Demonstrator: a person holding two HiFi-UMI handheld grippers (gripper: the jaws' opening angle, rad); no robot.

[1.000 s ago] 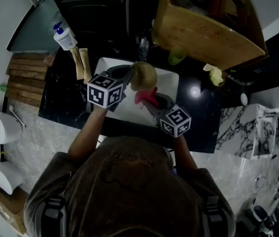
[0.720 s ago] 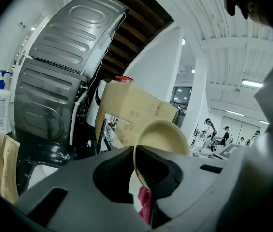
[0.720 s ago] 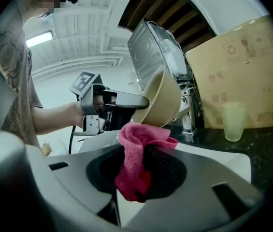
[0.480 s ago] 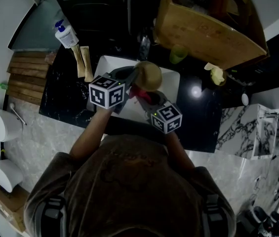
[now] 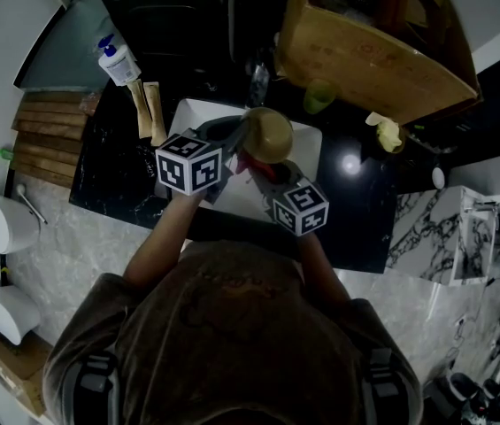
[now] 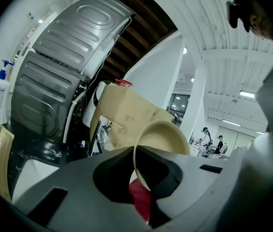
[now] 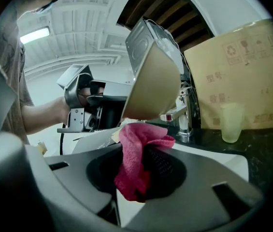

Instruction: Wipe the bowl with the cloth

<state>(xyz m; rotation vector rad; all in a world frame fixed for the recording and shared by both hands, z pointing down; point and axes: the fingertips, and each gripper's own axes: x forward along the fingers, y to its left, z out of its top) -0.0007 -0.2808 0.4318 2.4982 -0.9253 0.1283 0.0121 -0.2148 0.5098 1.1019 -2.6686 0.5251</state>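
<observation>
A tan bowl (image 5: 268, 135) is held tilted above the white sink (image 5: 198, 115), its rim pinched in my left gripper (image 5: 242, 142), which is shut on it. In the left gripper view the bowl (image 6: 161, 140) stands edge-on between the jaws, with the pink cloth (image 6: 140, 201) just below. My right gripper (image 5: 254, 168) is shut on the pink cloth (image 7: 135, 161), which bunches out between its jaws. The cloth's top touches the bowl's underside (image 7: 151, 85). My left gripper (image 7: 93, 103) shows behind the bowl in the right gripper view.
A chrome tap (image 7: 180, 115) stands at the sink's back. A pale green cup (image 5: 318, 97) and a large cardboard box (image 5: 369, 56) sit beyond it. A soap pump bottle (image 5: 117, 63) and a wooden board (image 5: 50, 140) lie to the left on the black counter (image 5: 108, 166).
The right gripper with the cloth has moved left and up under the bowl. The bowl has shifted slightly right and tipped more.
</observation>
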